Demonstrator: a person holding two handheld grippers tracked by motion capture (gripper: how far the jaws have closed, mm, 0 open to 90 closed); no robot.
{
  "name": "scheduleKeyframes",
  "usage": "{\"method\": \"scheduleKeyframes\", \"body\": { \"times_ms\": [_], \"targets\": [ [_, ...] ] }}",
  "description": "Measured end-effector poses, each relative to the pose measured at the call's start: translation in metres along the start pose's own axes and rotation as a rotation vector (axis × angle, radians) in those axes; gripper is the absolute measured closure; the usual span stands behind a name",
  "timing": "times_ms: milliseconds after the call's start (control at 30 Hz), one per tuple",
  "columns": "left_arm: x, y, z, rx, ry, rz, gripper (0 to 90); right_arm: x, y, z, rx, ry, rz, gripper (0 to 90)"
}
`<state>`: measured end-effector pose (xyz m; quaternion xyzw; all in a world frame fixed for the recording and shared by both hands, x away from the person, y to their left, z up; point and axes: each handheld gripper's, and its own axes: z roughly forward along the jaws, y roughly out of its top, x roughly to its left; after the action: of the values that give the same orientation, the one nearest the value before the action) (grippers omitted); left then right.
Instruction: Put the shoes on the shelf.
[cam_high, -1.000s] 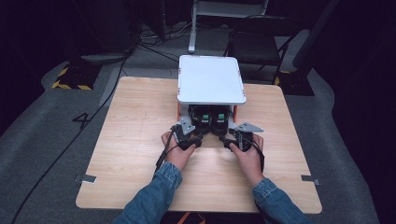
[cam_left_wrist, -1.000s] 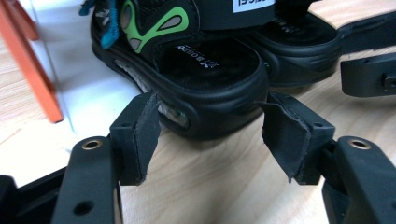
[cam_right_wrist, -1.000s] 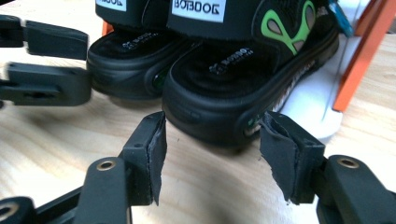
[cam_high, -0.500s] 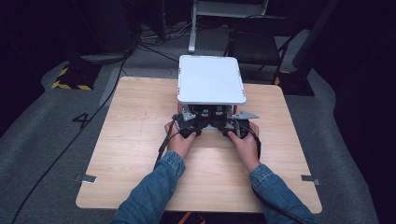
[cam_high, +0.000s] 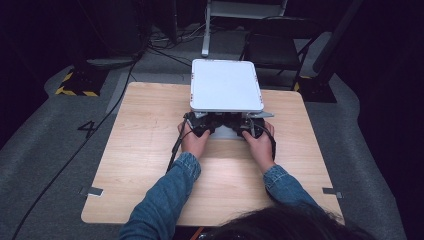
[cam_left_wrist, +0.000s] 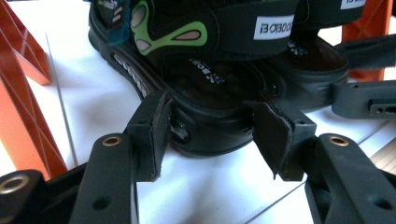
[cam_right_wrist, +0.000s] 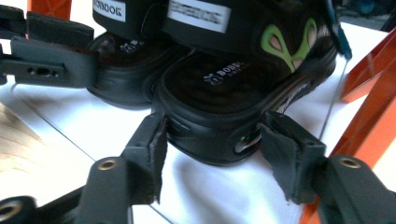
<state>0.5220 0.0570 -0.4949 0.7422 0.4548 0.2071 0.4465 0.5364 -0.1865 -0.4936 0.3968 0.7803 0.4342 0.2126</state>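
High view: person's two hands reach under the near edge of a white two-level rack (cam_high: 226, 85) standing at the far middle of the wooden surface (cam_high: 140, 150). Left gripper (cam_high: 200, 123) and right gripper (cam_high: 248, 125) sit side by side just below the rack's top shelf, tips hidden by it.

Left gripper view: left gripper (cam_left_wrist: 210, 126) has its jaws spread around the heel of a black sandal (cam_left_wrist: 205, 84) with a green strap pattern; left pad touches the heel's side, right pad sits just off it, so not clamped. Sandal rests on the rack's white lower shelf (cam_left_wrist: 93, 93), between orange rack legs (cam_left_wrist: 23, 102).

Right gripper view: right gripper (cam_right_wrist: 212, 147) likewise has its jaws apart, flanking the heel of a second black sandal (cam_right_wrist: 233, 88); both pads near the heel, contact unclear. Other sandal lies just beside it, on the same shelf.
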Motion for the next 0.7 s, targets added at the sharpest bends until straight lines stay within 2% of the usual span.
{"method": "scheduleKeyframes", "body": {
  "times_ms": [33, 67, 133, 167, 200, 233, 300, 333, 367, 400, 467, 500, 533, 600, 667, 700],
  "targets": [
    [-0.002, 0.000, -0.004, -0.015, -0.020, -0.002, 50.0, 0.001, 0.000, -0.002, 0.000, -0.006, -0.010, 47.0],
    [-0.005, -0.002, -0.009, -0.021, 0.000, -0.016, 46.5, 0.003, 0.000, -0.005, 0.008, -0.007, -0.034, 45.9],
    [-0.007, -0.006, -0.024, -0.027, 0.002, -0.026, 43.0, 0.007, -0.001, -0.015, 0.003, 0.019, -0.039, 44.1],
    [-0.009, -0.008, -0.031, -0.029, -0.019, -0.035, 41.9, 0.010, -0.002, -0.021, -0.001, 0.019, -0.029, 43.5],
    [-0.009, -0.008, -0.031, -0.029, -0.019, -0.035, 41.3, 0.010, -0.002, -0.021, -0.001, 0.019, -0.029, 43.5],
    [-0.013, -0.012, -0.045, -0.037, -0.027, -0.023, 40.2, 0.016, -0.003, -0.038, -0.033, 0.040, -0.012, 41.6],
    [-0.018, -0.016, -0.064, -0.049, -0.050, -0.016, 38.7, 0.020, -0.004, -0.054, -0.071, 0.059, 0.018, 40.8],
    [-0.018, -0.016, -0.064, -0.049, -0.050, -0.016, 38.1, 0.020, -0.004, -0.054, -0.071, 0.059, 0.018, 40.8],
    [-0.021, -0.017, -0.075, -0.054, -0.064, -0.006, 37.8, 0.024, -0.004, -0.075, -0.093, 0.074, 0.030, 39.4],
    [-0.025, -0.017, -0.084, -0.056, -0.068, 0.007, 37.8, 0.024, -0.004, -0.075, -0.093, 0.074, 0.030, 39.4],
    [-0.032, -0.016, -0.102, -0.071, -0.073, 0.041, 36.0, 0.027, -0.001, -0.092, -0.111, 0.078, 0.032, 38.5],
    [-0.038, -0.014, -0.117, -0.075, -0.072, 0.086, 34.3, 0.029, 0.002, -0.108, -0.121, 0.071, 0.021, 37.1],
    [-0.038, -0.014, -0.117, -0.075, -0.072, 0.086, 33.4, 0.030, 0.002, -0.113, -0.128, 0.069, 0.018, 36.6],
    [-0.043, -0.014, -0.135, -0.084, -0.068, 0.126, 30.6, 0.031, 0.003, -0.127, -0.127, 0.068, 0.006, 35.4],
    [-0.041, -0.015, -0.155, -0.094, -0.092, 0.115, 29.9, 0.031, 0.002, -0.136, -0.116, 0.069, 0.005, 33.8],
    [-0.041, -0.015, -0.155, -0.094, -0.092, 0.115, 29.7, 0.031, 0.002, -0.136, -0.116, 0.069, 0.005, 33.8]
  ]
}}
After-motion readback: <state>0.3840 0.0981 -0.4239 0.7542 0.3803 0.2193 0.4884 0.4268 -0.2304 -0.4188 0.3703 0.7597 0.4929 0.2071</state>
